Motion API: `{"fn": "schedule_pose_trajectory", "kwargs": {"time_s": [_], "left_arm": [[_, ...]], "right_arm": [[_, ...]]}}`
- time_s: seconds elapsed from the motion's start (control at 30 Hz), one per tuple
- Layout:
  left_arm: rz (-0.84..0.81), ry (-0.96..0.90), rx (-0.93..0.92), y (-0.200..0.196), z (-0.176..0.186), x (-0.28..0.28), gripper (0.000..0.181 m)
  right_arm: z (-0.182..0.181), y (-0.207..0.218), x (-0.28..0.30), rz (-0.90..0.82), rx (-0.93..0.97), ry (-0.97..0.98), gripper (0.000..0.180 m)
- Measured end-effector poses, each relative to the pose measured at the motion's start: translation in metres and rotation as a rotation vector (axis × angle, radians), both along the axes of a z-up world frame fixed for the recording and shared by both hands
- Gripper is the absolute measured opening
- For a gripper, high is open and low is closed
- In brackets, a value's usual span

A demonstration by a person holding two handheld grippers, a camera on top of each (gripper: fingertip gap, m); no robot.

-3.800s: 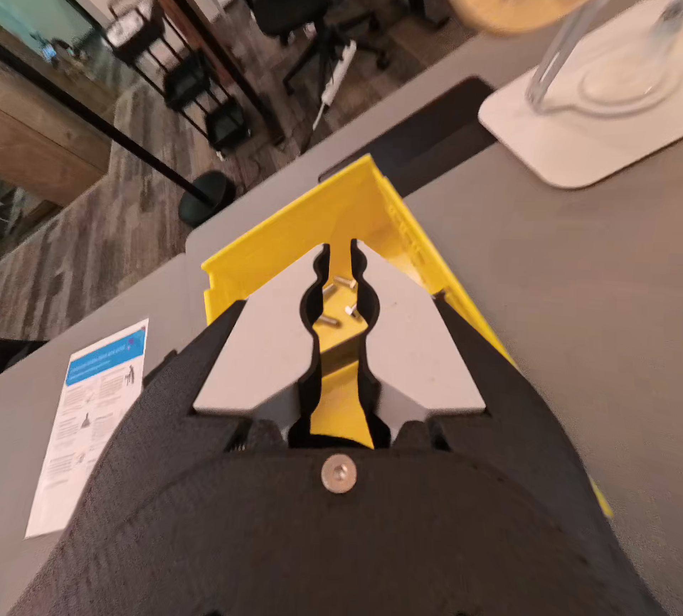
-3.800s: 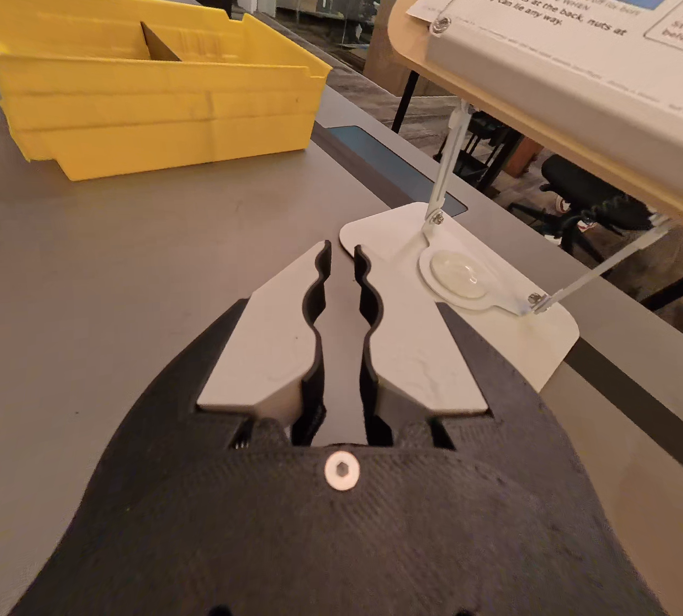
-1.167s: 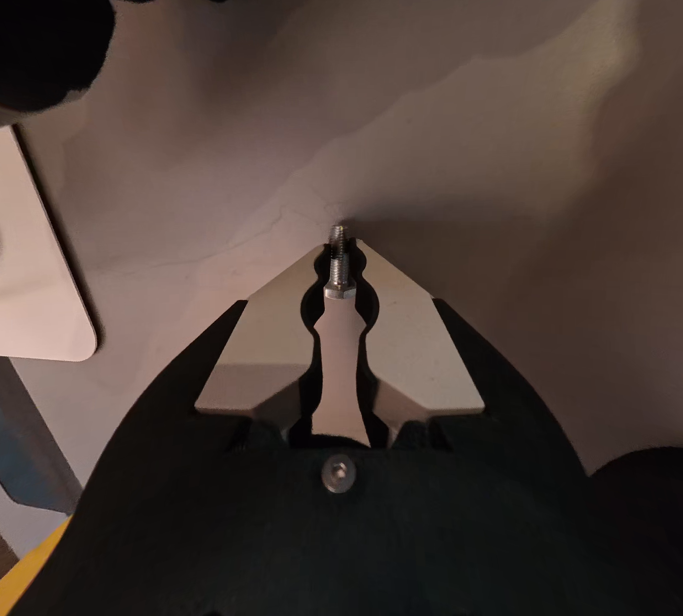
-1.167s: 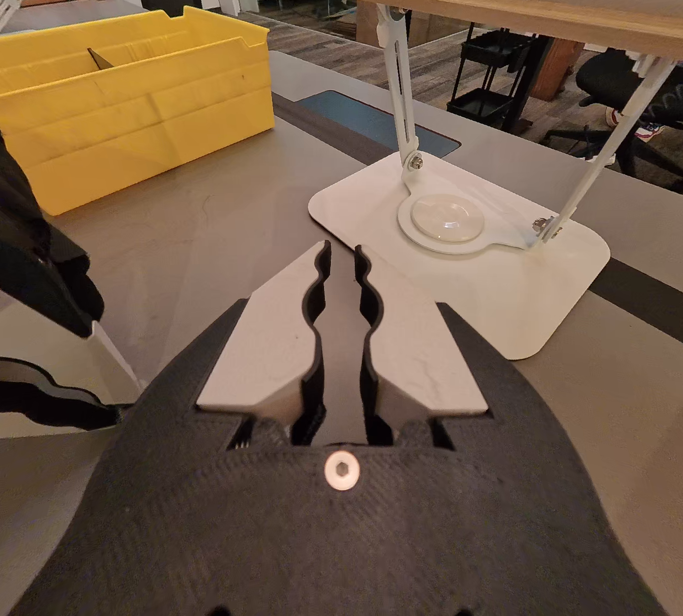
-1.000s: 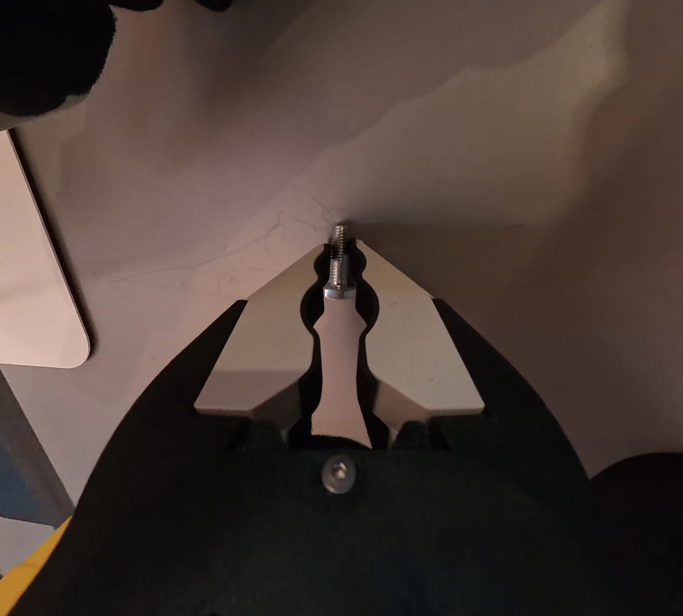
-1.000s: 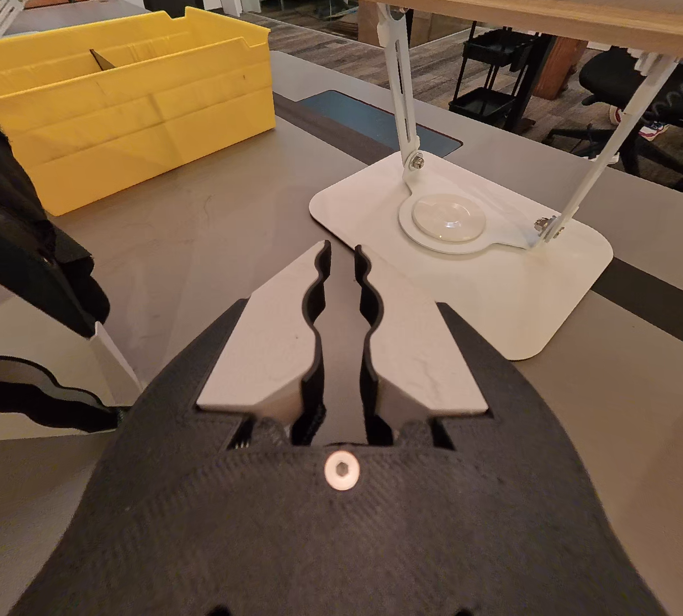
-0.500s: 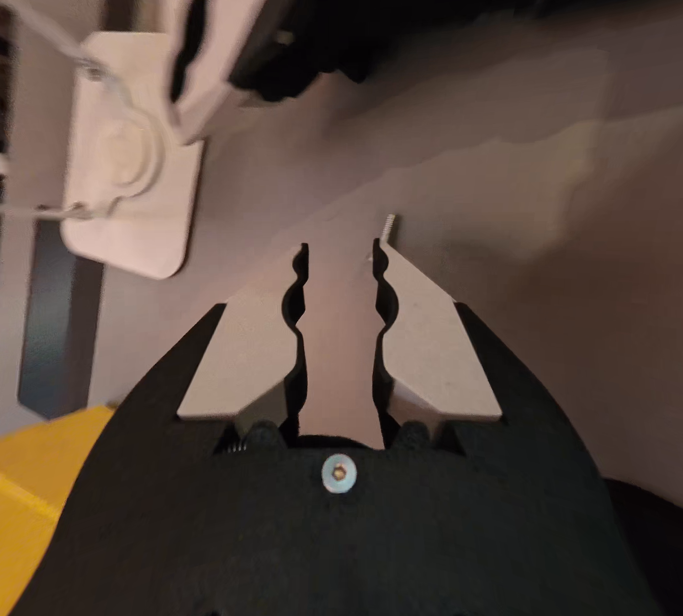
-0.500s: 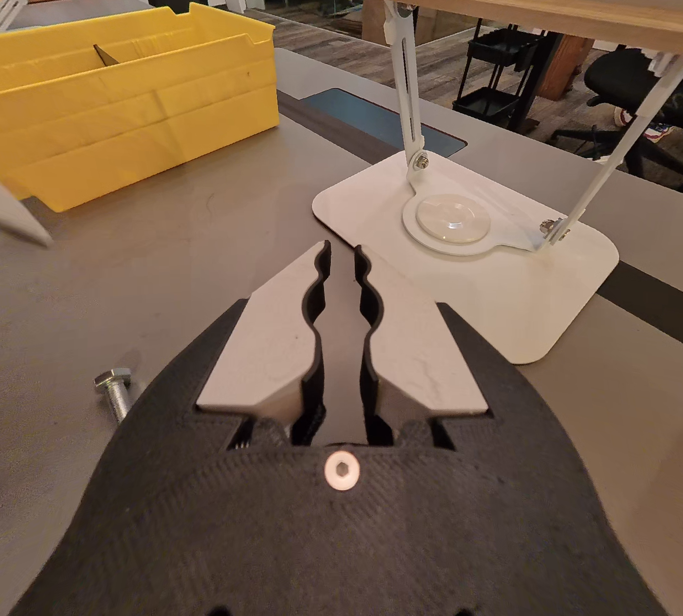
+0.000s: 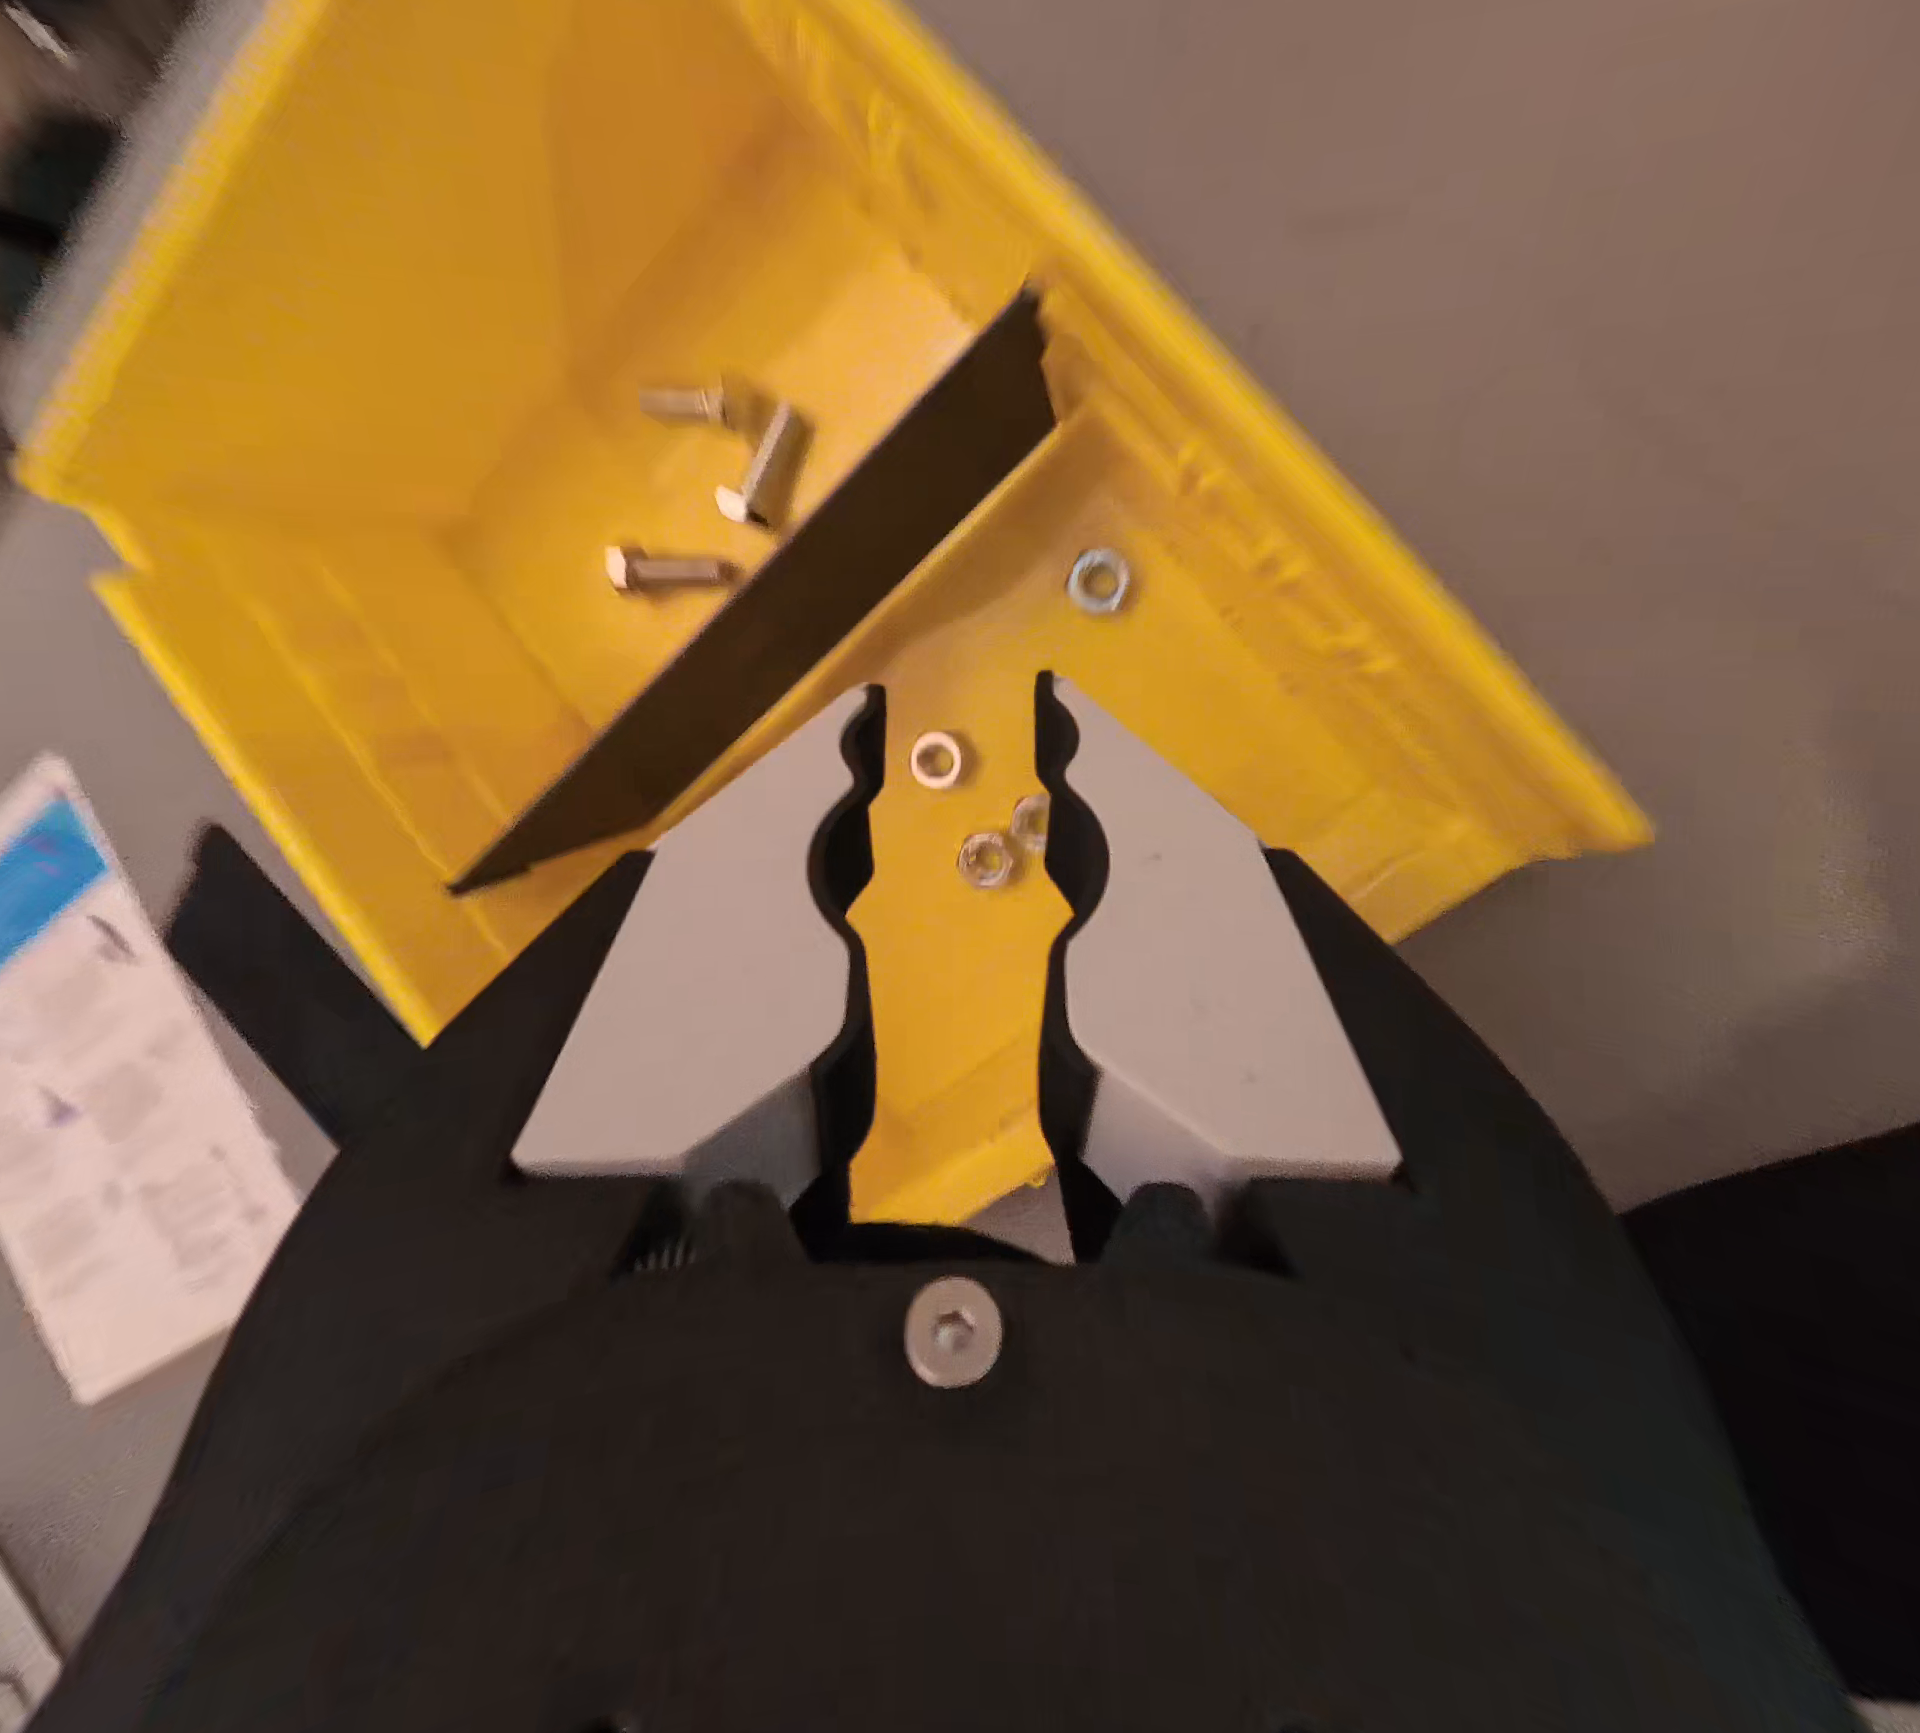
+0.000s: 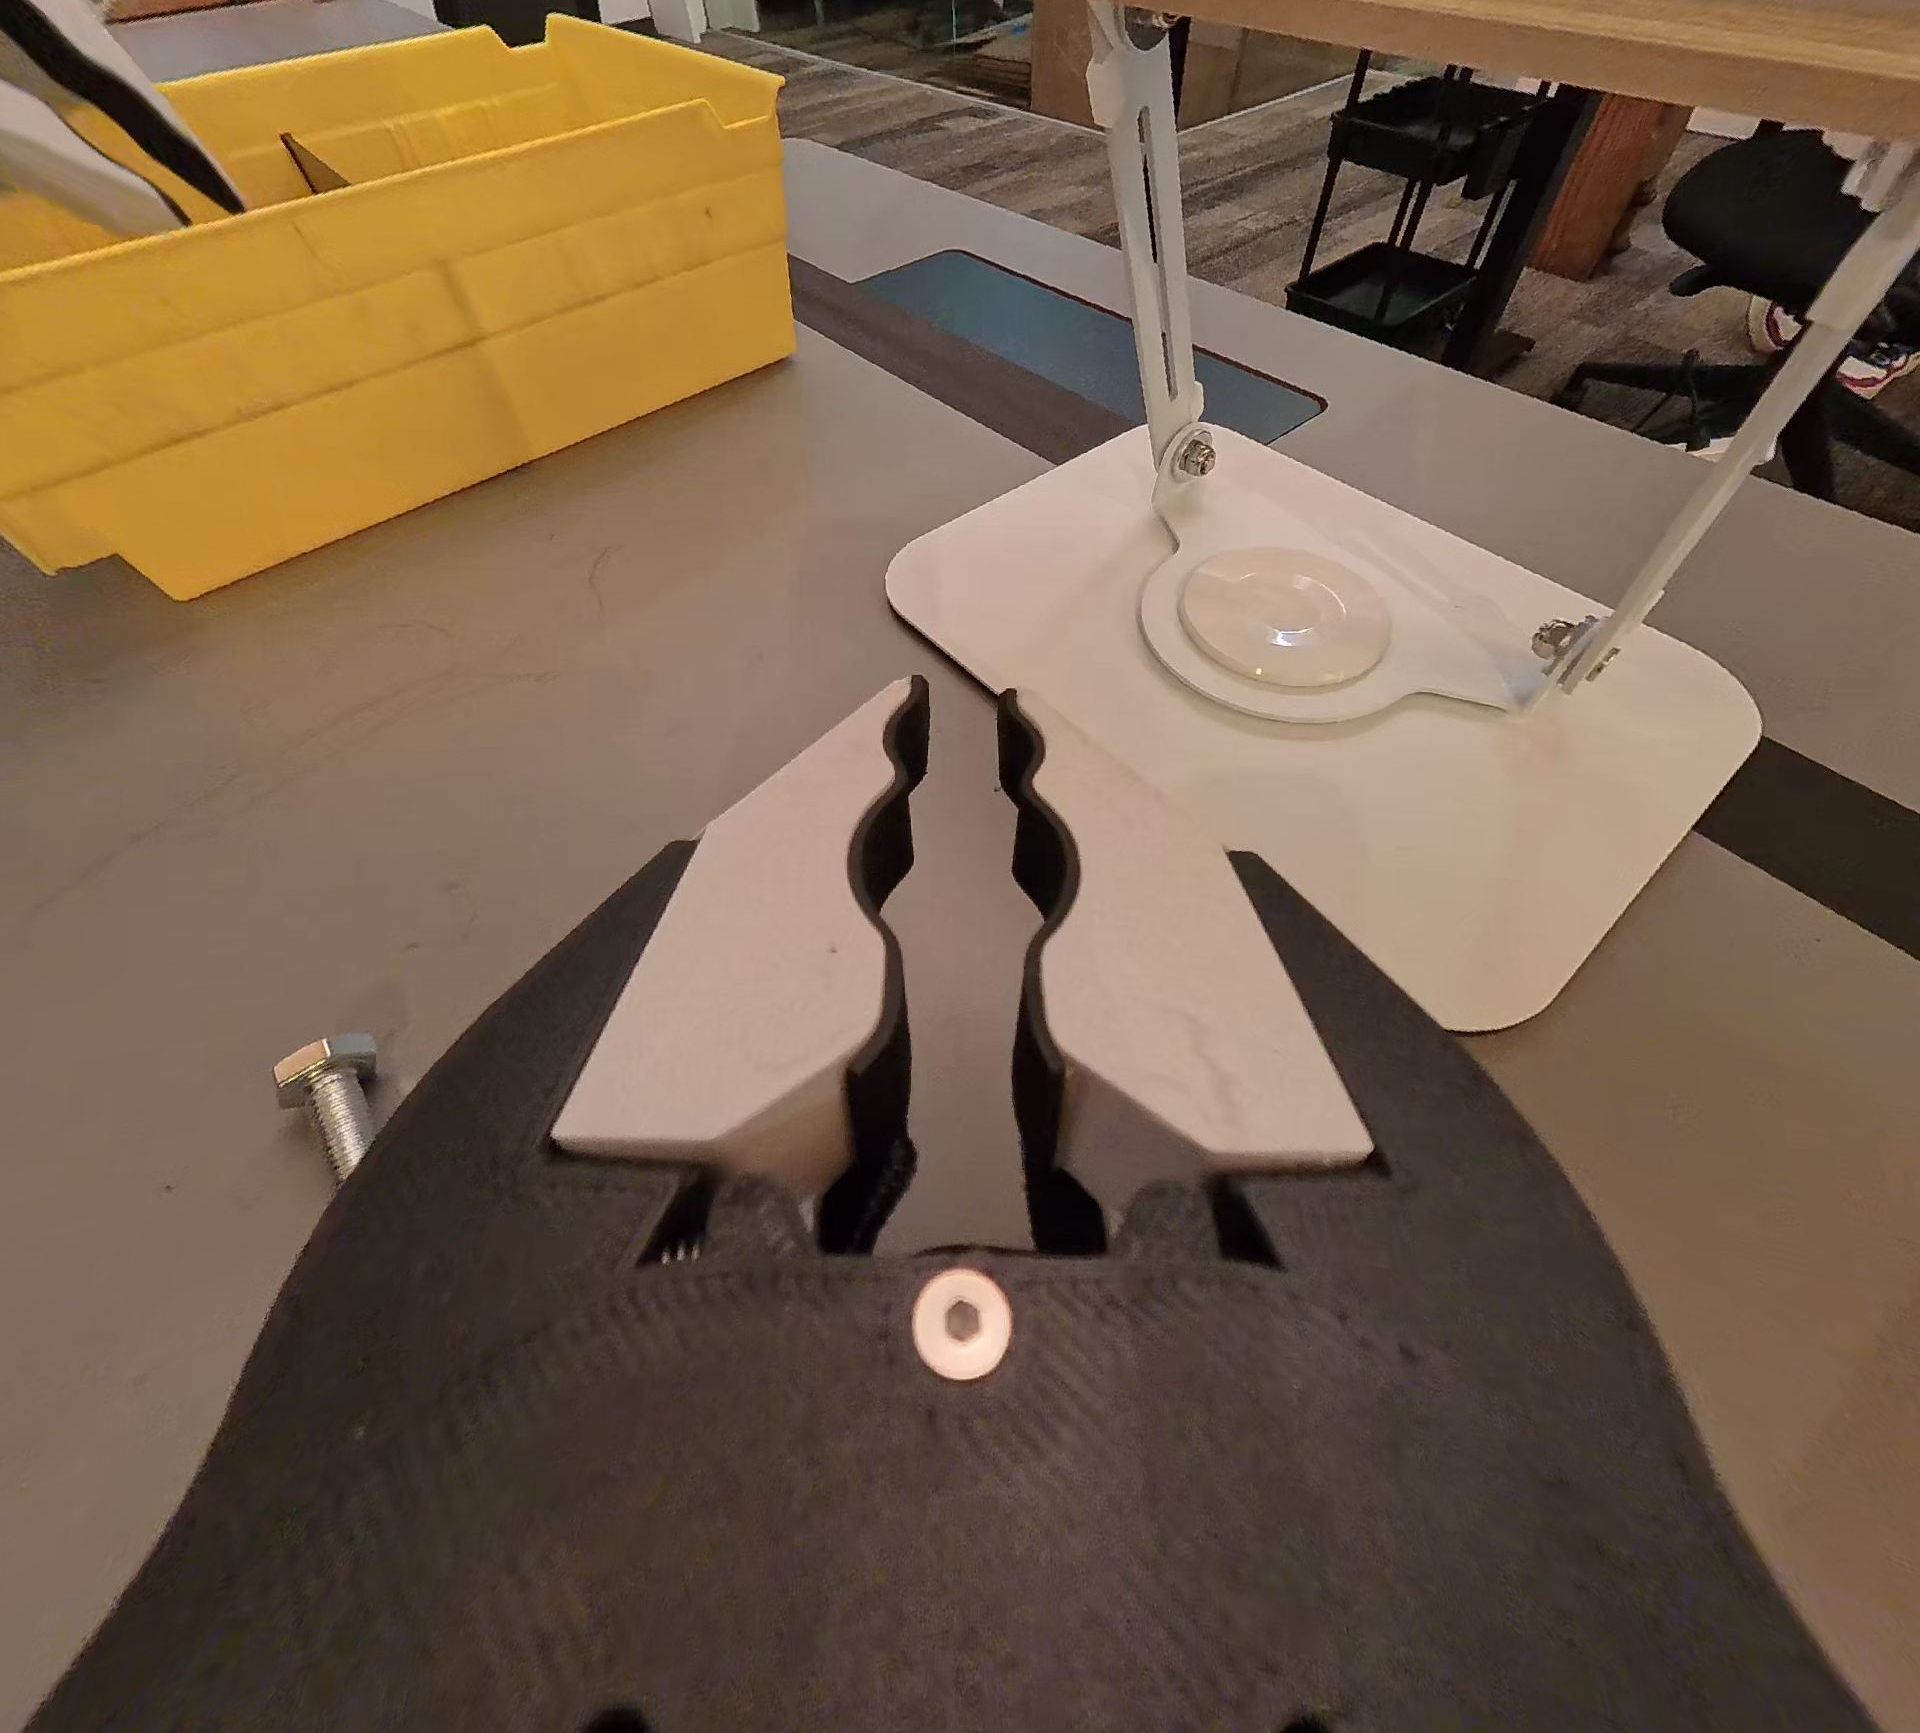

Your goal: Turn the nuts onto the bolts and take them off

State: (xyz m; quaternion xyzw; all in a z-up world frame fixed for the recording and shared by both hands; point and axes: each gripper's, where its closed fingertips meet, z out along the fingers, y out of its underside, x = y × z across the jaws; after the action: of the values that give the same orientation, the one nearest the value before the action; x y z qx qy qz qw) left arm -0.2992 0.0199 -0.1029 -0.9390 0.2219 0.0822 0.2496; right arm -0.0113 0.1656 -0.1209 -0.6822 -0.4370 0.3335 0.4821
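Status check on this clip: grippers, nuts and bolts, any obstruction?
Left gripper open, empty, over bin's nuts. Right gripper nearly closed, empty. One bolt on table. Nothing blocking.

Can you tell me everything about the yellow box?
The yellow box is an open bin that looks like plastic, with ribbed walls and a stepped rim. It sits flat on the grey table. A dark divider splits it in two. One part holds three silver bolts; the other holds four small nuts. The left gripper hangs open over the nut part, not touching anything.
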Motion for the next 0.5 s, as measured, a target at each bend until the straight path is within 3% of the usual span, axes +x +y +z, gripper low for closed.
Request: {"fn": "schedule_pose_trajectory", "kwargs": {"time_s": [0.17,0.5], "left_arm": [[0.1,0.014,-0.165,-0.007,-0.056,-0.043,0.029],[0.055,-0.021,-0.258,-0.004,-0.081,-0.035,0.031]], "right_arm": [[0.0,0.0,0.0,0.004,0.0,0.0,0.012],[-0.001,-0.001,-0.001,0.009,-0.005,-0.003,0.012]]}}
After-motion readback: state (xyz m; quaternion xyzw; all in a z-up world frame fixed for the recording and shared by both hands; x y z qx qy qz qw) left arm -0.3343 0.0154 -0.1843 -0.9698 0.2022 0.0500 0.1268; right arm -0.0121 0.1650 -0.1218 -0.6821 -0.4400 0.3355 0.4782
